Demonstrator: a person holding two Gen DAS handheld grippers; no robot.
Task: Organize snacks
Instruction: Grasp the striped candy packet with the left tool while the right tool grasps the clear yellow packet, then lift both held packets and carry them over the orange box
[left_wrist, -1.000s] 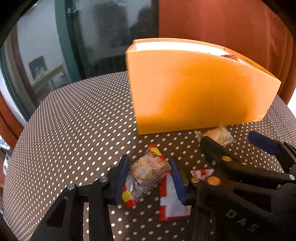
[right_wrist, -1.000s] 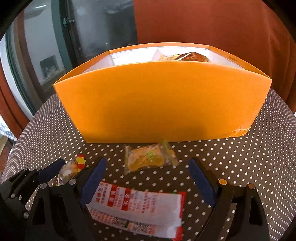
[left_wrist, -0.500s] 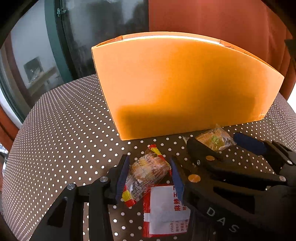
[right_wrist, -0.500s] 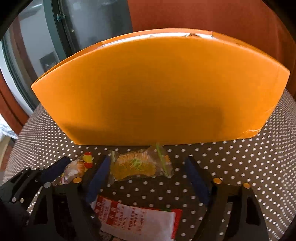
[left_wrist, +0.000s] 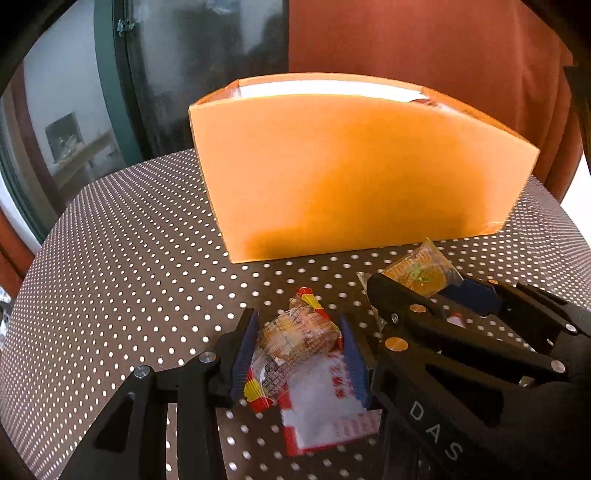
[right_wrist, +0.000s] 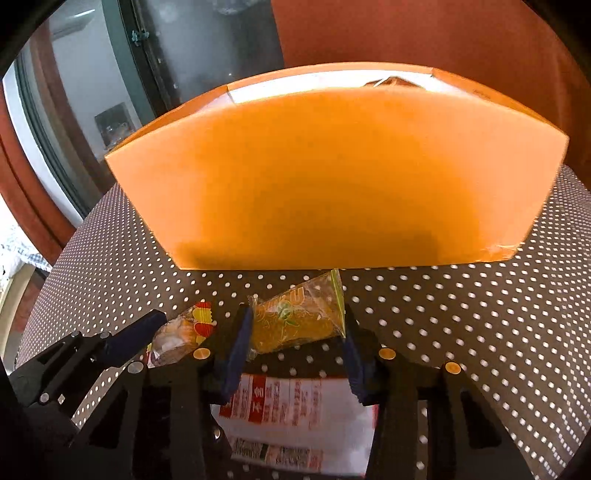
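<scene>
- Now that my right gripper (right_wrist: 295, 343) has closed its fingers on the orange snack (right_wrist: 295, 321), it joins the left gripper (left_wrist: 295, 354), clamped on its pastry (left_wrist: 295, 339).
- Both can go into the box (right_wrist: 332, 177).

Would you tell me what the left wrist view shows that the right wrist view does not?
Only the left view: the red-and-yellow snack whole, squeezed between the left gripper fingers. Only the right view: a brown packet inside the orange box, and the printed face of the white sachet. Both: the box, dotted table, sachet, and the orange snack clamped in the right gripper.
</scene>
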